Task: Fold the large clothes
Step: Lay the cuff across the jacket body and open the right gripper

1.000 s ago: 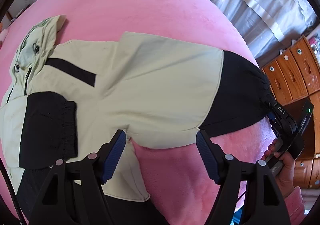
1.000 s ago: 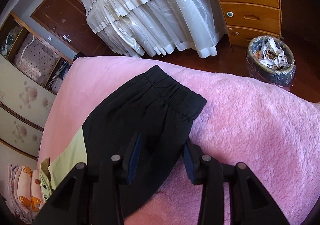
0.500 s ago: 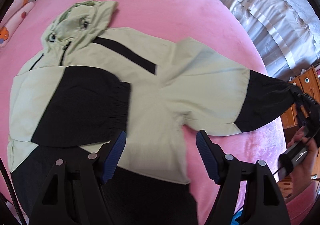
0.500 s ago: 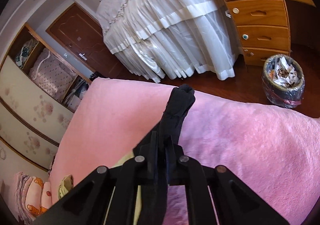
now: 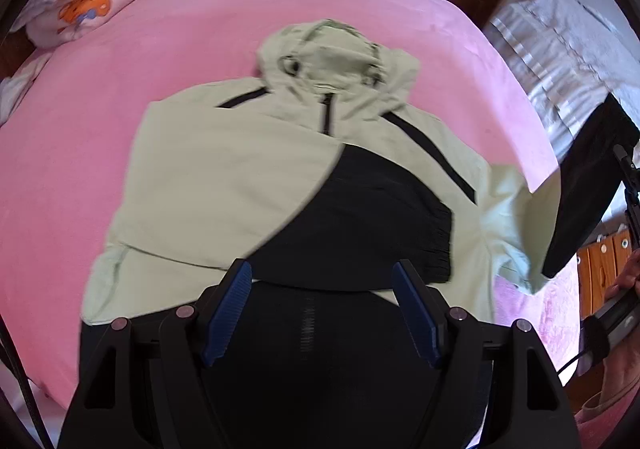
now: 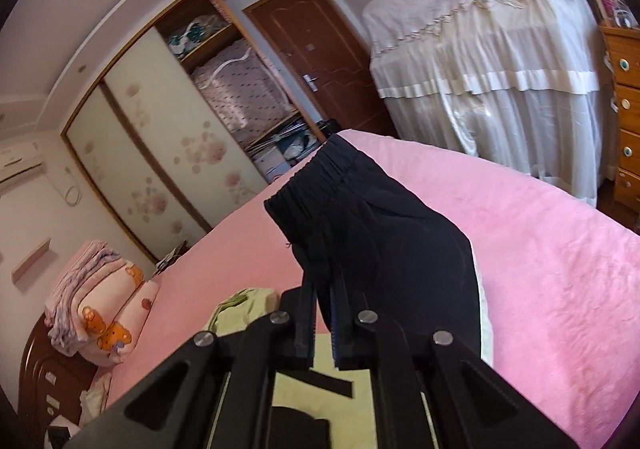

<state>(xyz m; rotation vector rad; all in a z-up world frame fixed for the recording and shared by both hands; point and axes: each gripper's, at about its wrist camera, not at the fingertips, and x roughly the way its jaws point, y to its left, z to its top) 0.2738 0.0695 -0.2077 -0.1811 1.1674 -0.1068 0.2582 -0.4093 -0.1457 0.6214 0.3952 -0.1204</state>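
A pale green hooded jacket (image 5: 224, 177) with black sleeve ends and a black hem lies face up on the pink bed (image 5: 72, 177). One sleeve is folded across its chest, with the black cuff (image 5: 380, 221) near the middle. My left gripper (image 5: 322, 309) hangs open above the black hem with nothing between its fingers. My right gripper (image 6: 324, 289) is shut on the black end of the other sleeve (image 6: 380, 229) and holds it in the air above the bed. That lifted sleeve (image 5: 584, 189) shows at the right edge of the left wrist view.
Folded bedding (image 6: 100, 309) is stacked at the head of the bed. Behind it stand a sliding-door wardrobe (image 6: 160, 149) and a brown door (image 6: 320, 61). A white draped cover (image 6: 500, 69) and wooden drawers (image 6: 624, 109) are to the right. A person's hand (image 5: 624, 281) holds the right gripper.
My right gripper closed on the black sleeve end and raised it off the bed. My left gripper swept across the jacket and now hangs over the hem.
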